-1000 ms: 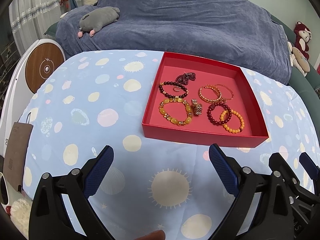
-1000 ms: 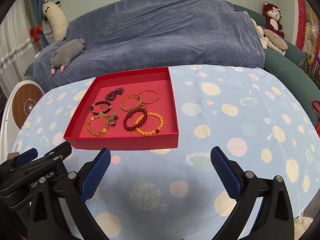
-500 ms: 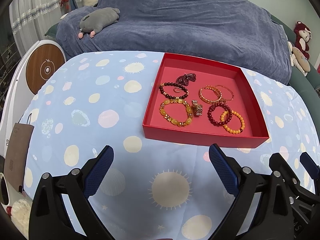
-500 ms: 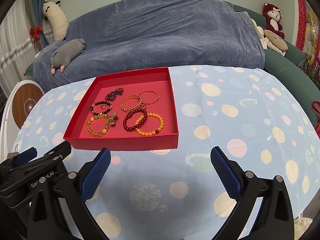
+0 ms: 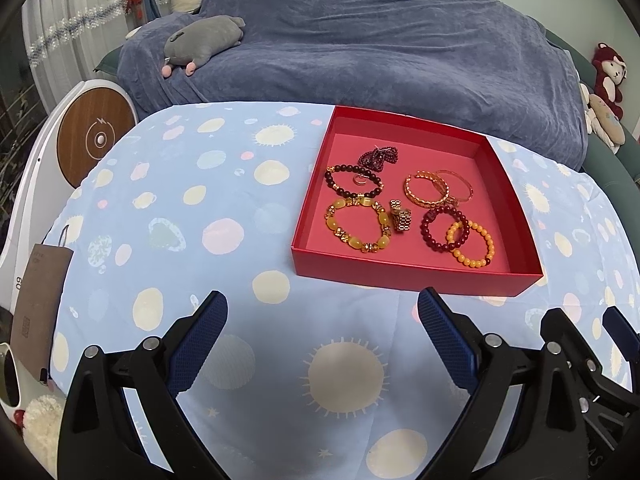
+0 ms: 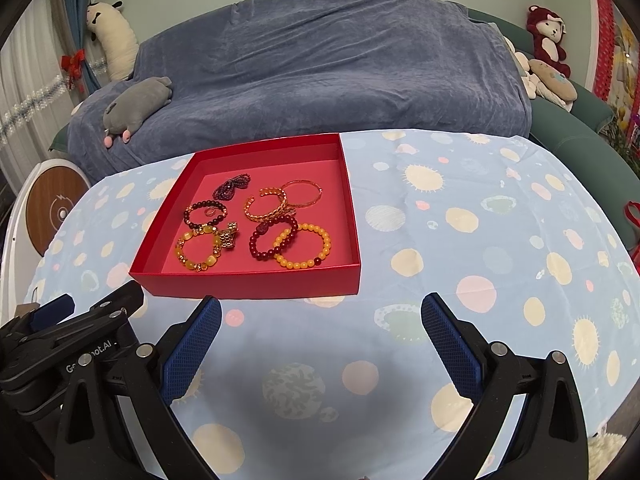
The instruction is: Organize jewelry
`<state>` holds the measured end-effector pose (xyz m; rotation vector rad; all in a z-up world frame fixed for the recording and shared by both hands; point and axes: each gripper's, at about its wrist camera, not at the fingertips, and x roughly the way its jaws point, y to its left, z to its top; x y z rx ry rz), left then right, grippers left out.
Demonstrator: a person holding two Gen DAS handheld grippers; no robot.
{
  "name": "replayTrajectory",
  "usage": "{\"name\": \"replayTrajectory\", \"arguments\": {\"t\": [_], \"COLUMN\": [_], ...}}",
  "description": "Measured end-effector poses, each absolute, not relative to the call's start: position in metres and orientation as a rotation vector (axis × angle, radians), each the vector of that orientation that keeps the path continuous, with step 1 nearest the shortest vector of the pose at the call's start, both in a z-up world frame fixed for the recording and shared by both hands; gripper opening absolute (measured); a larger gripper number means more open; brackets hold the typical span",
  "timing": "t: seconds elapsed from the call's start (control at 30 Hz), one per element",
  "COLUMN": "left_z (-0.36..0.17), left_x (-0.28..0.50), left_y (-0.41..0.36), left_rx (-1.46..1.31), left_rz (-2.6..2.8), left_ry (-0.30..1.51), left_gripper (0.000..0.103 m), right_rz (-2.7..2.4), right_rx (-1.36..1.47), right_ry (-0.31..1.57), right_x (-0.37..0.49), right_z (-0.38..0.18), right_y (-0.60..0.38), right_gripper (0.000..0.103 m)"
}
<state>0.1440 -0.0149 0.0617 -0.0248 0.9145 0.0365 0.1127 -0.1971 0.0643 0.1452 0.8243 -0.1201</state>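
Left gripper [image 5: 322,312]: nearest the camera, fingers spread wide with nothing between them, hovering over the tablecloth short of the tray's near wall.
Right gripper [image 6: 320,316]: likewise wide apart and empty, just short of the tray's near wall; the left gripper's black frame shows at its lower left.
Tablecloth [image 6: 460,248]: pale blue with suns, planets and pastel dots, covering the table under both grippers.
Red tray [image 5: 404,276]: shallow and open-topped, resting on the tablecloth just beyond the fingertips; all the jewelry lies inside it.
Yellow bead bracelet [image 5: 357,225]: front left of the tray floor, chunky amber and gold beads.
Gold link ring [image 5: 401,216]: just right of the yellow bead bracelet, touching or nearly so.
Dark red bead bracelet [image 5: 440,227]: front right, overlapping the orange one.
Orange bead bracelet [image 5: 472,244]: nearest the tray's front right corner.
Brown bead bracelet [image 5: 352,180]: behind the yellow bead bracelet, with a small ring [image 5: 359,178] lying inside its loop.
Gold bangles [image 5: 436,188]: two, overlapping, behind the dark red bead bracelet.
Dark beaded strand [image 5: 378,157]: bunched up, farthest back on the tray floor.
Blue-covered sofa [image 6: 320,64]: beyond the table, draped in a blue throw.
Grey plush toy [image 6: 136,106]: lying on the sofa's left end.
Red plush toy [image 6: 546,40]: sitting at the sofa's far right.
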Motion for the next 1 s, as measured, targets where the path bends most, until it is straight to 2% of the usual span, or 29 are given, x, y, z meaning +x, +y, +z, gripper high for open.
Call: {"name": "replayTrajectory", "arguments": {"t": [1.0], "left_z": [0.0642], "left_x": [0.1448], "left_y": [-0.0162], "left_rx": [-0.02], "left_rz": [0.03], "left_ry": [0.917], "left_gripper": [0.09], "right_rz": [-0.12], "right_rx": [0.146], "right_ry": [0.824], "right_x": [0.1126], "right_z": [0.0641], "right_y": [-0.1971], "right_gripper": [0.097]}}
